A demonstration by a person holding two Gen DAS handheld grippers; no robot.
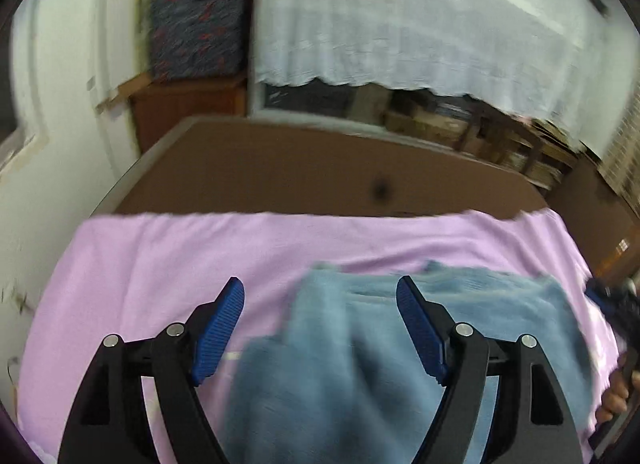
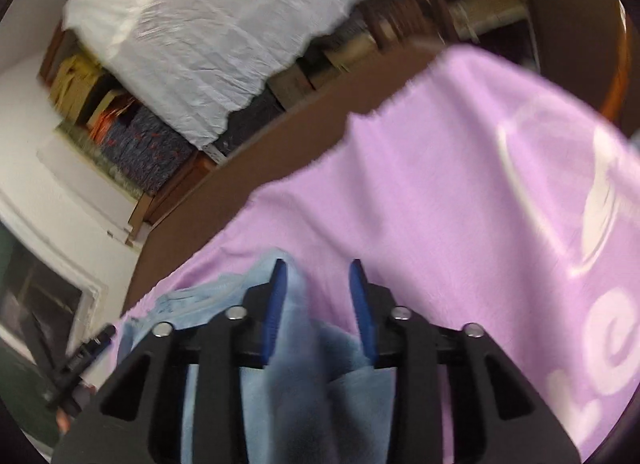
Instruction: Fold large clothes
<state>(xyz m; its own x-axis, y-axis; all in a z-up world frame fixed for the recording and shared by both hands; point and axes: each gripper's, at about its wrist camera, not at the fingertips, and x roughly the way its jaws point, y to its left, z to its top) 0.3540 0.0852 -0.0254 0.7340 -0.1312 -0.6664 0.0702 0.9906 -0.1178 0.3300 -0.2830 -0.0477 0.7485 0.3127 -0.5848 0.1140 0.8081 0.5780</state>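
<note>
My left gripper (image 1: 320, 328), fingers spread wide and empty, hovers at lower centre over the blue garment (image 1: 360, 364) bunched on the pink cloth (image 1: 160, 264), while my right gripper (image 2: 318, 304), half-closed with cloth between its fingers, sits nearer its edge.

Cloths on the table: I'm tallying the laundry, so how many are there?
2: a pink sheet spread over the table, and a blue garment on it.

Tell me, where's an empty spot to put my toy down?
Bare brown table lies beyond the far edge of the pink cloth. The pink cloth left of the blue garment is bare too. It's crowded near the middle, where the blue garment lies bunched.
</note>
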